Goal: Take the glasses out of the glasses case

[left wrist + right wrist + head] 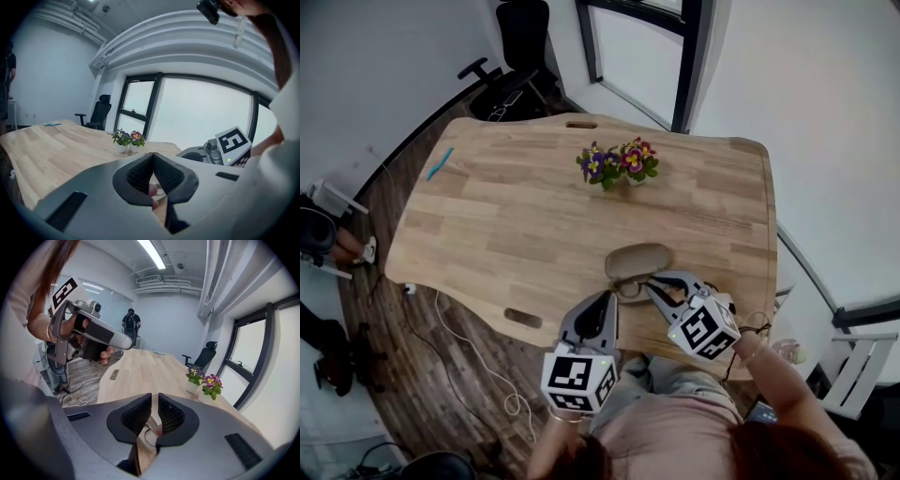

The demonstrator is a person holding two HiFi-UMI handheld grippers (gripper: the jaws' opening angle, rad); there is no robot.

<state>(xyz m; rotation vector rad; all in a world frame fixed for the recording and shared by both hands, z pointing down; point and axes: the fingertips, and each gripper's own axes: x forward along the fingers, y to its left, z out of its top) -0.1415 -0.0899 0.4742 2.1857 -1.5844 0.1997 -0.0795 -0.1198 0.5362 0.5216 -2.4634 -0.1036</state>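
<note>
The beige glasses case [639, 260] lies open near the table's front edge. The glasses [630, 288] are outside it, just in front, between my two grippers. My left gripper [611, 294] comes at them from the left; in the left gripper view its jaws [153, 155] meet at the tips, with a pinkish part of the glasses [153, 191] in the gap behind. My right gripper [651, 284] reaches in from the right. Its jaws [154, 399] stand a narrow slit apart, pinched on the glasses frame [149, 434].
Two small pots of purple and pink flowers [619, 164] stand mid-table behind the case. A blue object [439, 163] lies at the far left of the wooden table [516, 225]. An office chair [523, 37] and a person [131, 326] are beyond the table; cables [478, 361] run over the floor.
</note>
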